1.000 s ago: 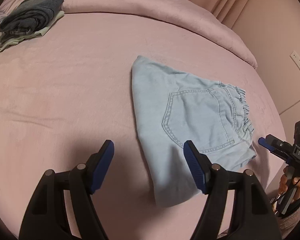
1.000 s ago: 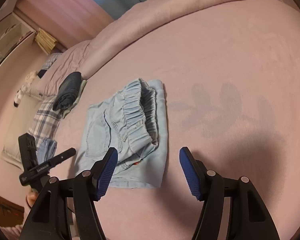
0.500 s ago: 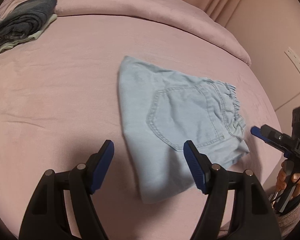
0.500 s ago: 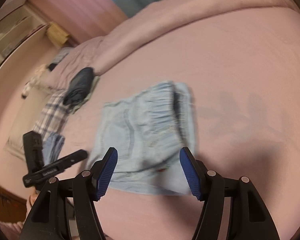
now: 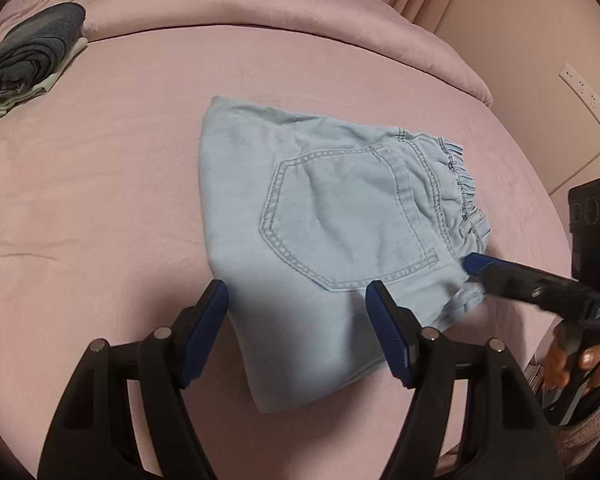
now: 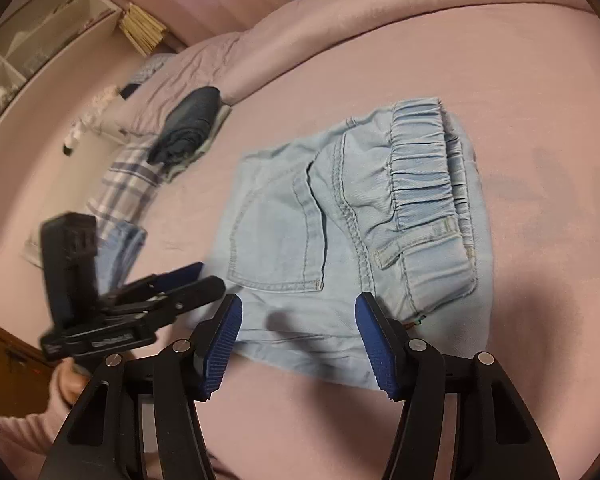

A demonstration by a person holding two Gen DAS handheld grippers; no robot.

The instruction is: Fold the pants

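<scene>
**Folded pants lie near the bed's edge, both your grippers over them**

The light blue pants [image 5: 332, 236] lie folded into a compact packet on the pink bed [image 5: 120, 168], close to the near edge where you stand and toward the bed's right side as your left camera sees it. The back pocket faces up, and the gathered elastic waistband [image 6: 424, 160] lies on the side turned toward your right hand.

Your left gripper [image 5: 296, 336] hangs over the near folded edge of the pants. Its jaws stand apart, with the cloth showing between and below the blue pads [image 5: 388, 344], and the pads press on nothing.

Your right gripper [image 6: 296, 344] comes in from the waistband side. Its jaws are closing, yet they are still apart and not gripping; the near edge of the pants shows between them. In the left view one blue tip of this gripper lies at the waistband corner, though you cannot tell whether it touches the cloth.

A pile of dark folded clothes [image 5: 28, 56] sits well apart at the far left corner of the bed, by the rolled pink duvet [image 5: 260, 12]. Plaid fabric [image 6: 128, 184] lies beside that pile.
</scene>
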